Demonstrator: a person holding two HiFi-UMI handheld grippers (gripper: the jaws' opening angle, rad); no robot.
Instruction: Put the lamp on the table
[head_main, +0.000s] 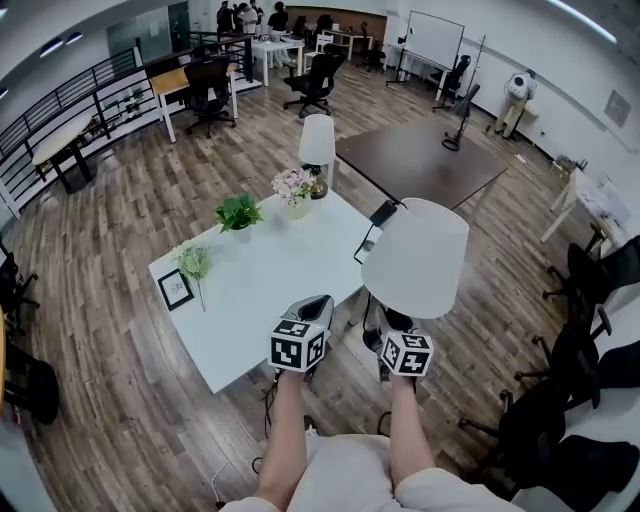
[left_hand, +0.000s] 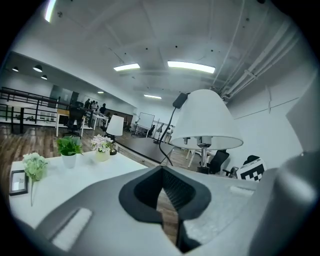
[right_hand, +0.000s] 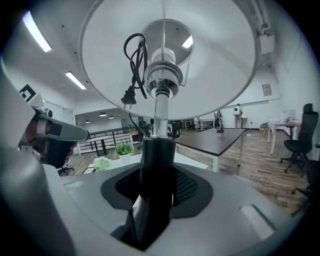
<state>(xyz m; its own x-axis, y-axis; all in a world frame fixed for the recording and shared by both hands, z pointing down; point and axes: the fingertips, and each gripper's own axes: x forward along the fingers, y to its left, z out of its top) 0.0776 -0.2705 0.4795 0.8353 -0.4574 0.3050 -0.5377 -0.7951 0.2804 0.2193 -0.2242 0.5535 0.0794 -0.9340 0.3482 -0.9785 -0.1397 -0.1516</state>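
The lamp (head_main: 415, 260) has a white cone shade on a chrome and black stem, and it hangs in the air off the right near corner of the white table (head_main: 270, 300). My right gripper (head_main: 393, 323) is shut on the lamp's black stem (right_hand: 157, 165), below the shade. A coiled black cord with its plug (right_hand: 132, 65) is tucked under the shade. My left gripper (head_main: 312, 308) hovers at the table's near edge, left of the lamp, shut and holding nothing. From the left gripper view the lamp (left_hand: 205, 122) shows to the upper right, above the jaws (left_hand: 162, 200).
On the white table stand a second white lamp (head_main: 317, 140), a vase of flowers (head_main: 293, 190), a green potted plant (head_main: 238, 212), a pale plant (head_main: 193, 262) and a photo frame (head_main: 176, 289). A dark table (head_main: 420, 160) lies behind. Black office chairs (head_main: 590, 290) crowd the right.
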